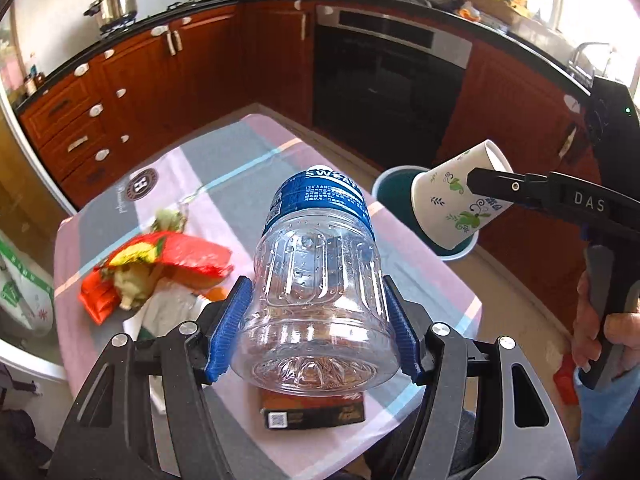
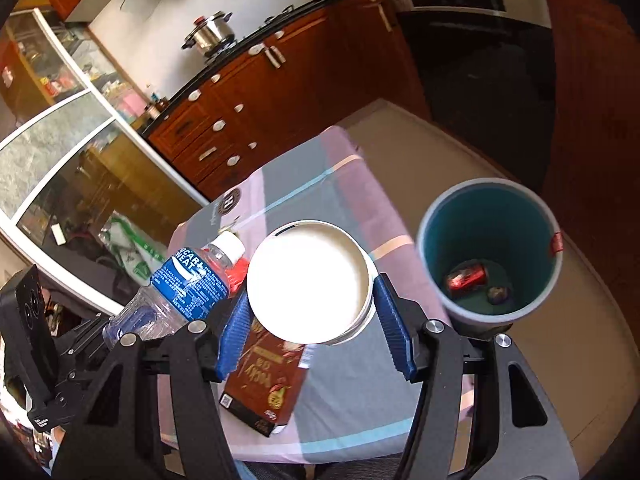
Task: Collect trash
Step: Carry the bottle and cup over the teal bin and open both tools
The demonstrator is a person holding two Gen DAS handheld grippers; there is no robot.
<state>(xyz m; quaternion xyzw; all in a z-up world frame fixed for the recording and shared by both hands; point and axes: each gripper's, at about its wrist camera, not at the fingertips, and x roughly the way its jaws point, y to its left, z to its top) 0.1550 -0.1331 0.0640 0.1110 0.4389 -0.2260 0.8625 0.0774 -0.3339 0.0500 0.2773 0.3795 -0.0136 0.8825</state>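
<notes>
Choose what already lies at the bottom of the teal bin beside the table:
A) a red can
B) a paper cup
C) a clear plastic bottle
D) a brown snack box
A: the right wrist view looks down into the teal bin and shows a crushed red can on its floor, next to a small dark scrap I cannot identify.
</notes>
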